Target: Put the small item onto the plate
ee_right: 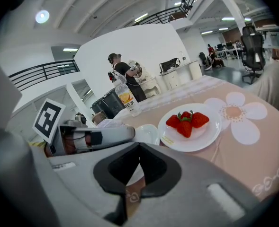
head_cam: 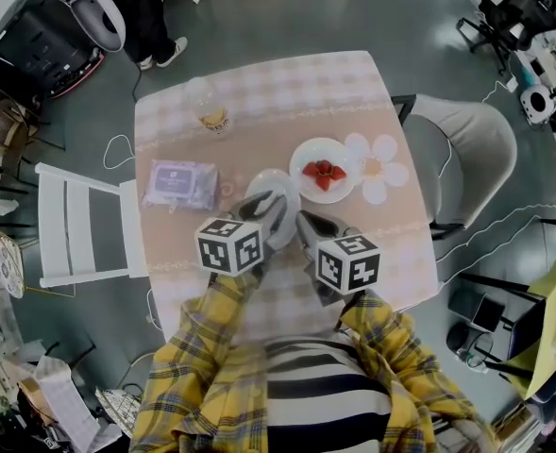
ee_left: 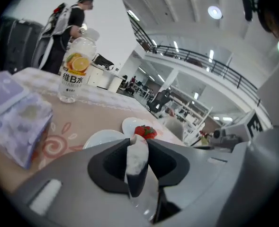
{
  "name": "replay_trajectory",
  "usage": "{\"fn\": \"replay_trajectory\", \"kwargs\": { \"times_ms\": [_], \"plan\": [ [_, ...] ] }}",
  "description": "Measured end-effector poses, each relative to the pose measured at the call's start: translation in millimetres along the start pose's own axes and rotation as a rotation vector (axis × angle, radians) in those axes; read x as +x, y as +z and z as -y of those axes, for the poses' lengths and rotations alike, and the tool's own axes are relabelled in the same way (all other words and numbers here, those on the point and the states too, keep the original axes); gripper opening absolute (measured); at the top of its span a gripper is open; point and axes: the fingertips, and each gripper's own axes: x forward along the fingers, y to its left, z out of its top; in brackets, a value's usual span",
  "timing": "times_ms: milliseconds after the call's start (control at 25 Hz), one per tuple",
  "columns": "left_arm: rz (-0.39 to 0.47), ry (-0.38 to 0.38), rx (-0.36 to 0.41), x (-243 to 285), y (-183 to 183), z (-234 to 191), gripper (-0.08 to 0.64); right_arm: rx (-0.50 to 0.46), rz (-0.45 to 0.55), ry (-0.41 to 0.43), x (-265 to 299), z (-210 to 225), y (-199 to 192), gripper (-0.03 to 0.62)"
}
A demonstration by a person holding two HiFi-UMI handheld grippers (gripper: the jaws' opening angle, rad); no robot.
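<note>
Three red strawberries (head_cam: 325, 171) (ee_left: 145, 131) (ee_right: 186, 122) lie on a white plate (head_cam: 301, 154) (ee_right: 210, 131) at the table's middle right. A smaller empty white plate (head_cam: 266, 183) (ee_left: 103, 138) (ee_right: 146, 132) sits just left of it. My left gripper (head_cam: 278, 206) (ee_left: 137, 150) hovers at that small plate's near edge. Its jaws stand narrowly apart and only pale plate shows through the gap. My right gripper (head_cam: 304, 225) (ee_right: 130, 174) hangs beside it, short of the strawberry plate, also narrowly open, with plate and cloth showing between its jaws. Neither holds anything.
A drink bottle (head_cam: 211, 111) (ee_left: 75, 70) stands at the far left of the pink cloth. A tissue pack (head_cam: 181, 184) (ee_left: 16, 122) lies left of the plates, a flower mat (head_cam: 381, 168) right of them. A white chair (head_cam: 89, 225) and a grey chair (head_cam: 466, 159) flank the table.
</note>
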Motion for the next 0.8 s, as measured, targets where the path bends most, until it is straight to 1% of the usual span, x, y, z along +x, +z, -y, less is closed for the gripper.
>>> {"fn": "replay_trajectory", "kwargs": {
  "times_ms": [80, 120, 160, 240, 440, 520, 640, 800],
  "plan": [
    [-0.065, 0.027, 0.113, 3, -7, 1, 0.095, 0.006, -0.002, 0.001, 1, 1, 0, 0.002],
    [-0.090, 0.034, 0.156, 4, -10, 1, 0.098, 0.008, -0.002, 0.001, 1, 1, 0, 0.002],
    [-0.108, 0.036, 0.187, 4, -13, 2, 0.100, 0.009, -0.002, 0.002, 1, 0, 0, 0.002],
    [-0.127, 0.027, 0.219, 6, -16, 4, 0.100, 0.011, -0.002, 0.003, 2, 0, 0, 0.002],
    [-0.134, 0.003, 0.224, 7, -19, 7, 0.103, 0.018, -0.006, 0.004, 2, 1, -1, 0.002],
    [-0.127, 0.018, 0.228, 6, -17, 5, 0.107, 0.020, -0.006, 0.003, 2, 1, -2, 0.002],
    [-0.094, 0.037, 0.229, 3, -9, 0, 0.121, 0.025, -0.005, 0.003, 2, 1, -2, 0.002],
    [-0.094, 0.071, 0.211, -1, -10, -13, 0.149, 0.026, -0.005, 0.002, 1, 0, -3, 0.002]
  ]
}}
